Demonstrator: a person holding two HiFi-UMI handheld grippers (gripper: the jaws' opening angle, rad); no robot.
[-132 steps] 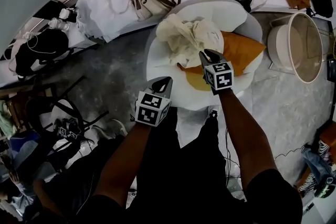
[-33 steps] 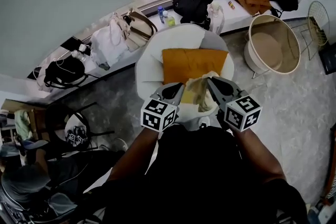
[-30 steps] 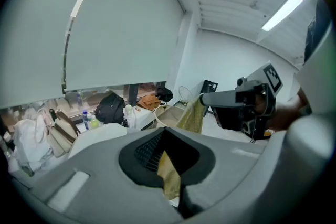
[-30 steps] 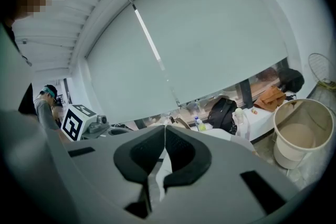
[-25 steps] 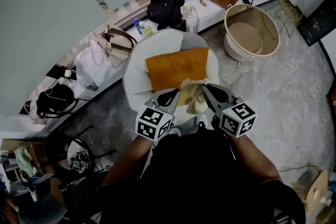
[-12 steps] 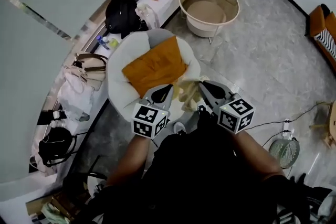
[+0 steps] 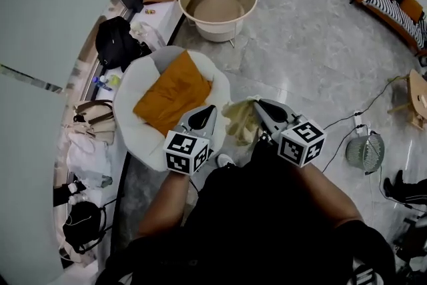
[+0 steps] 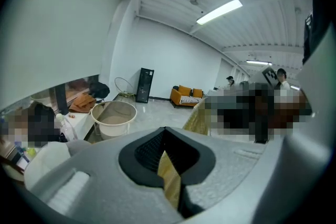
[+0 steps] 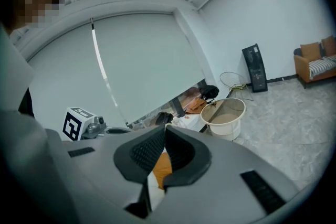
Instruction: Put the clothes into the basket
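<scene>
Round beige basket (image 7: 217, 31) on floor: bare bottom showing. Round white padded chair (image 7: 133, 125): flat orange fabric piece (image 7: 170, 95) on seat. Crumpled cream cloth (image 7: 241, 123): off chair, well apart from basket, hanging between both grippers. Left gripper (image 7: 207, 109): fingers (image 8: 144, 152) clamped on cloth edge. Right gripper (image 7: 260, 103): fingers (image 9: 147, 152) pressed together on opposite edge.

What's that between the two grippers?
A cream garment, bunched and hanging between the left gripper and the right gripper. The head view shows it best.
</scene>
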